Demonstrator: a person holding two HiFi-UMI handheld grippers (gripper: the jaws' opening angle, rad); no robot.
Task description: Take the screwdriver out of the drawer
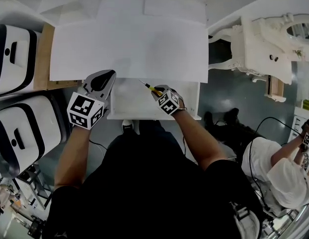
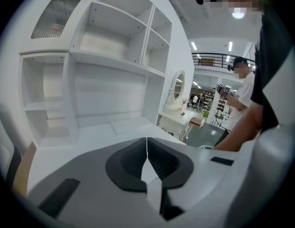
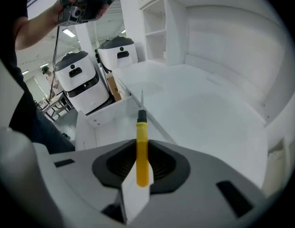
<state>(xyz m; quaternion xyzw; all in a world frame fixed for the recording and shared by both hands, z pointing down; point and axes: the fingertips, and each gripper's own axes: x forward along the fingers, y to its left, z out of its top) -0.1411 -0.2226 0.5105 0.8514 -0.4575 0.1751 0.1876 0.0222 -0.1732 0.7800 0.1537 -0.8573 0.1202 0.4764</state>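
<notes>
The slim yellow-handled screwdriver (image 3: 142,148) is clamped by its handle in the right hand-held gripper (image 3: 142,167), above the open white drawer (image 1: 190,101). It should be lifted clear with the grip held firm, its tip off the white surface (image 1: 129,49) beyond the drawer. The left hand-held gripper (image 2: 147,163) is seen closed and empty only in its own view; its place at the drawer's left edge is shown only by the head view.

The person wears a black short-sleeved top (image 1: 144,183); the grey-white left claw (image 1: 110,74) and right claw (image 1: 156,90) carry black-and-white marker cubes (image 1: 85,110).

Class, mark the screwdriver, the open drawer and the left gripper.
screwdriver (image 3: 142,148), right gripper view, yellow handle.
drawer (image 1: 134,102), head view, bare floor inside.
left gripper (image 2: 147,151), left gripper view, between the closed fingertips.
</notes>
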